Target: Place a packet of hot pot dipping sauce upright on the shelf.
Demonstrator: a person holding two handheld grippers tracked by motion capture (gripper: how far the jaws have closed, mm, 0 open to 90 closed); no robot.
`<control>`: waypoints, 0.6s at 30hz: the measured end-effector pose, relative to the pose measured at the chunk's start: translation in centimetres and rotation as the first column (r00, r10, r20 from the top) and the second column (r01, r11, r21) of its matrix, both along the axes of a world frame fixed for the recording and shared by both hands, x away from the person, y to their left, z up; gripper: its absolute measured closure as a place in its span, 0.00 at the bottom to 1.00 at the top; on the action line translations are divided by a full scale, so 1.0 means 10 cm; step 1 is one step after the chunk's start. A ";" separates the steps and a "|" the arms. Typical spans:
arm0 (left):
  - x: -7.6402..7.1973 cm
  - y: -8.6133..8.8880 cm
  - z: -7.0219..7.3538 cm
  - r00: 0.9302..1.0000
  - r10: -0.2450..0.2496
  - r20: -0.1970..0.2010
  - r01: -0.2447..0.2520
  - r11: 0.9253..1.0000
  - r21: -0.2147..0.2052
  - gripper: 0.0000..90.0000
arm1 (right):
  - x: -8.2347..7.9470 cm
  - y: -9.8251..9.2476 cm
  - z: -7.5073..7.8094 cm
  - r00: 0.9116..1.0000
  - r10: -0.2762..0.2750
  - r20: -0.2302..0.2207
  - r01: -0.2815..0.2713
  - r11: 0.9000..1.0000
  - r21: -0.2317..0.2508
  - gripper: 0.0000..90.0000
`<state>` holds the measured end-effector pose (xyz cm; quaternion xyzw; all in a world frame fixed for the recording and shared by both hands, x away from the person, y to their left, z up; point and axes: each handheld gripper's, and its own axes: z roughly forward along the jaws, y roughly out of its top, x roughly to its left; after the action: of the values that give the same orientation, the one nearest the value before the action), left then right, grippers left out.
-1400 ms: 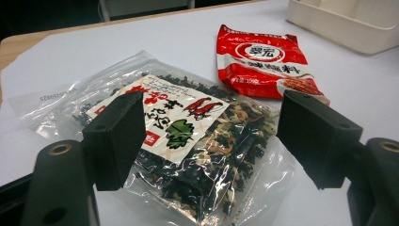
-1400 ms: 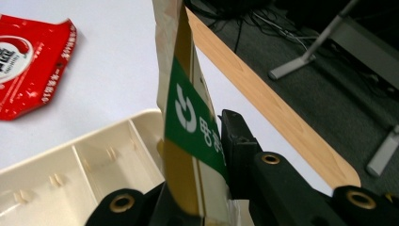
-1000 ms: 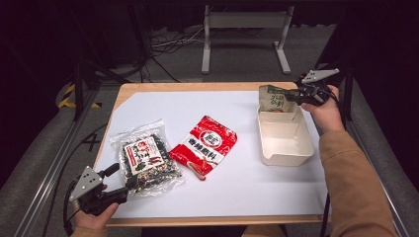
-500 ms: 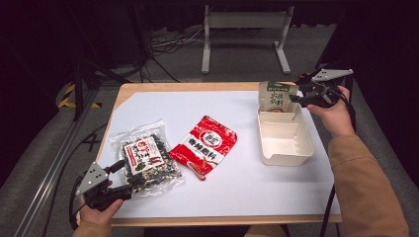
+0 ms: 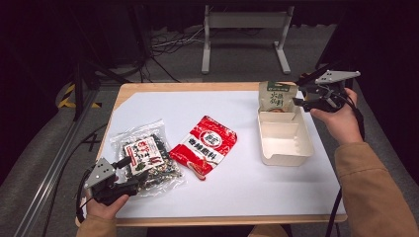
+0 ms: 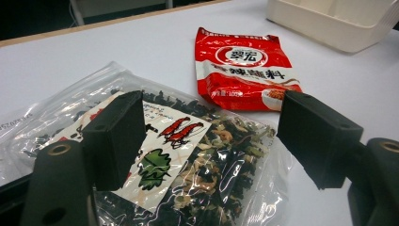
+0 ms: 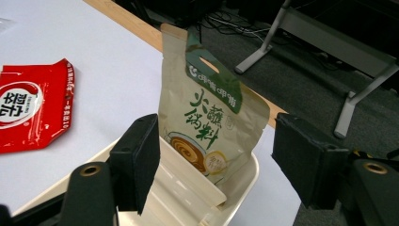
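The beige pouch (image 5: 277, 96) stands nearly upright in the far compartment of the white tray (image 5: 301, 148), at the right of the desk (image 5: 257, 192), leaning on the tray's far wall. The right gripper (image 5: 302, 97) is just right of it; its jaws have just been opening and now stand wide and released, with the pouch between and beyond them in the right gripper view (image 7: 209, 117) and no pad touching it. The pouch looks like a light, gusseted laminate bag: fairly stiff at the sealed top edge, softer and bulging lower down, smooth enough to slip. Judging from that, the flat top band by the hang hole is the safest place to pinch, since a squeeze on the belly would merely dent it and could tip it over.

At the near left, the left gripper (image 5: 129, 174) has its jaws spread open over the clear bag (image 6: 197, 165) of dried mix, holding nothing. That bag lies flat, with loose, crackly film and brittle contents, so it probably sags when lifted by one edge; a sealed corner or edge seam gives the firmest hold. The red packet (image 5: 206, 146) lies flat mid-desk, thin, glossy and likely floppy, best taken by its crimped end.
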<state>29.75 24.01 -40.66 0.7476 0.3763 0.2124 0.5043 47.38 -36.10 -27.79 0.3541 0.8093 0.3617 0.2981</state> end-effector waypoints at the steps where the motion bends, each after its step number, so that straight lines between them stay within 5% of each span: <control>1: 0.00 0.00 0.00 1.000 0.001 0.000 -0.001 1.000 -0.003 0.27 | -0.04 0.02 0.02 1.000 0.005 0.007 -0.005 1.000 0.006 0.35; 6: -0.01 0.01 0.00 1.000 0.006 -0.002 -0.006 1.000 -0.009 0.27 | -0.19 0.12 0.07 1.000 0.006 0.016 -0.007 0.999 0.052 0.34; 12: -0.01 0.00 0.00 1.000 0.006 0.001 -0.006 1.000 -0.006 0.27 | -0.38 0.37 0.13 0.997 0.070 0.010 -0.071 0.989 0.131 0.34; 18: -0.02 0.00 0.00 1.000 0.006 0.000 -0.006 1.000 -0.004 0.27 | -0.46 0.53 0.15 0.993 0.116 0.010 -0.117 0.982 0.152 0.34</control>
<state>29.53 24.06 -40.70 0.7454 0.3792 0.2131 0.5052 42.82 -30.77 -26.30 0.3276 0.7985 0.4393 0.2491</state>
